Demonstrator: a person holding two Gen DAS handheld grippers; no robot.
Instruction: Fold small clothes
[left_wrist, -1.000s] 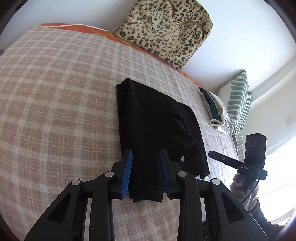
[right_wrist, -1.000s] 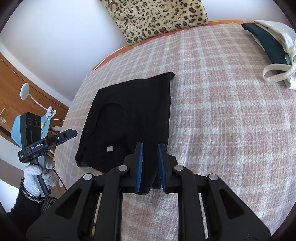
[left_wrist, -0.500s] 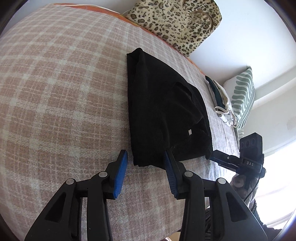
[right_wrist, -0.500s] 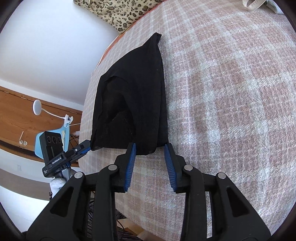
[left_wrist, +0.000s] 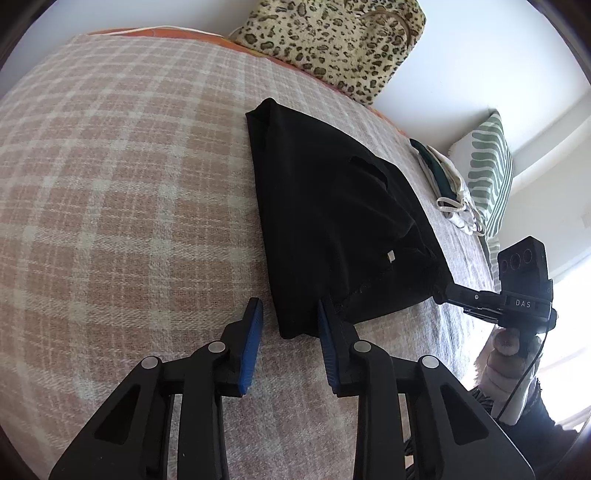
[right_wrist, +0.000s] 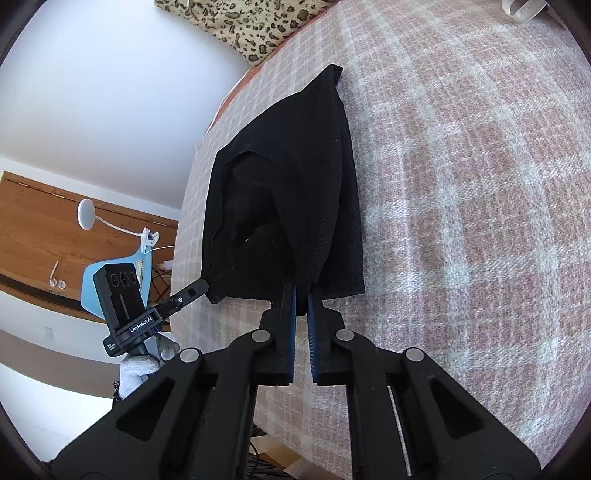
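Observation:
A black garment (left_wrist: 332, 221) lies folded lengthwise on the pink checked blanket (left_wrist: 129, 184). My left gripper (left_wrist: 288, 325) is open, its blue pads on either side of the garment's near left corner. My right gripper (right_wrist: 302, 295) is shut on the garment's (right_wrist: 288, 192) near edge and lifts that edge slightly. In the left wrist view the right gripper's tip (left_wrist: 448, 290) meets the garment's near right corner. In the right wrist view the left gripper's tip (right_wrist: 195, 290) is at the opposite corner.
A leopard-print bag (left_wrist: 332, 40) stands at the far edge against the wall. Folded green and white clothes (left_wrist: 447, 184) and a striped pillow (left_wrist: 487, 173) lie at the far right. A wooden desk with a lamp (right_wrist: 86, 214) stands beyond the bed (right_wrist: 480, 184).
My right gripper, shut a second ago, opened, then closed on the garment's near edge. My left gripper stays open and has drawn back to the near corner.

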